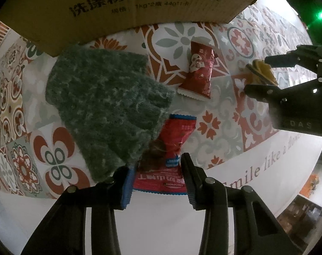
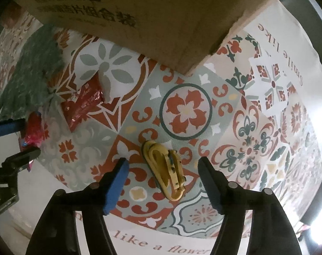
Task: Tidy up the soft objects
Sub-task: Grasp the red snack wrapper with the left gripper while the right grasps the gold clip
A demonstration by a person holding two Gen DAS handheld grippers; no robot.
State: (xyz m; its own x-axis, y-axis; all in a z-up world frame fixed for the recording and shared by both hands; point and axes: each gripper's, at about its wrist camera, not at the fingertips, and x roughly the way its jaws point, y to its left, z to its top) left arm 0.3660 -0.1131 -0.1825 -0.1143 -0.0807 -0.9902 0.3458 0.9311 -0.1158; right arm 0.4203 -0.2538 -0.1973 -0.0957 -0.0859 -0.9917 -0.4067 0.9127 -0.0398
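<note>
Jaws of both grippers apart: left gripper [image 1: 158, 180] w/ red packet [image 1: 165, 157] between, prob untouched.

I see the green scouring pad [image 1: 109, 104] hiding the red snack packet's [image 1: 171, 148] left side; the cardboard box [image 1: 126, 2] runs off-frame.

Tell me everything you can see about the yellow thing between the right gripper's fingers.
The yellow item looks like a flat band or strap coiled into a teardrop bundle, with a small dark mark on it. It lies on the patterned cloth, between the open fingers of the right gripper, which do not touch it. What it is made of is unclear.
</note>
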